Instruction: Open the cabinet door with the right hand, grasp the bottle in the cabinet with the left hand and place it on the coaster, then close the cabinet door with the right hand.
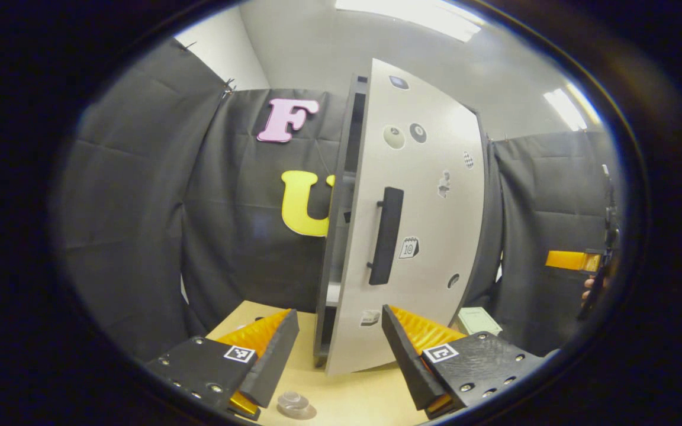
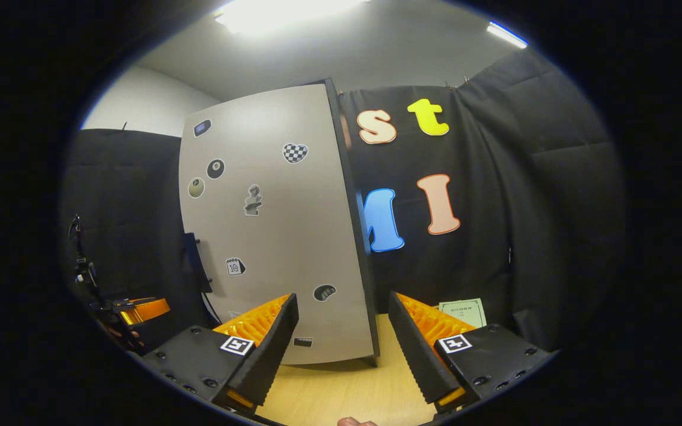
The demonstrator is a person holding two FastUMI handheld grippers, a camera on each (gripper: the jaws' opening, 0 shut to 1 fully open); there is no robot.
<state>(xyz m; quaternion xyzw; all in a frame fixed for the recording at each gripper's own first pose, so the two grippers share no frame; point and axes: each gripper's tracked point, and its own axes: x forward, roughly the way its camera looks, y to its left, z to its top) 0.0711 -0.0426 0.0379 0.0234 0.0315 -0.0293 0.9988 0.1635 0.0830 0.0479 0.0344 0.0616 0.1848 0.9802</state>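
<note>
The cabinet's grey door (image 1: 430, 195) carries a black vertical handle (image 1: 386, 235) and several stickers. It stands slightly ajar: a dark gap (image 1: 341, 236) at its left edge shows shelf edges, and what is inside is hidden. My left gripper (image 1: 338, 310) is open just in front of the door's lower part, holding nothing. A small clear round coaster (image 1: 293, 403) lies on the table between its fingers. In the right gripper view the door (image 2: 282, 236) fills the middle, with the handle (image 2: 193, 260) at its left edge. My right gripper (image 2: 342, 296) is open and holds nothing, near the door's lower right corner.
The wooden table (image 1: 347, 396) runs under the cabinet. A pale green card (image 2: 462, 310) leans at the back right by the black cloth wall. The other gripper and a hand show at the far right edge (image 1: 578, 260) and at the far left (image 2: 140, 310).
</note>
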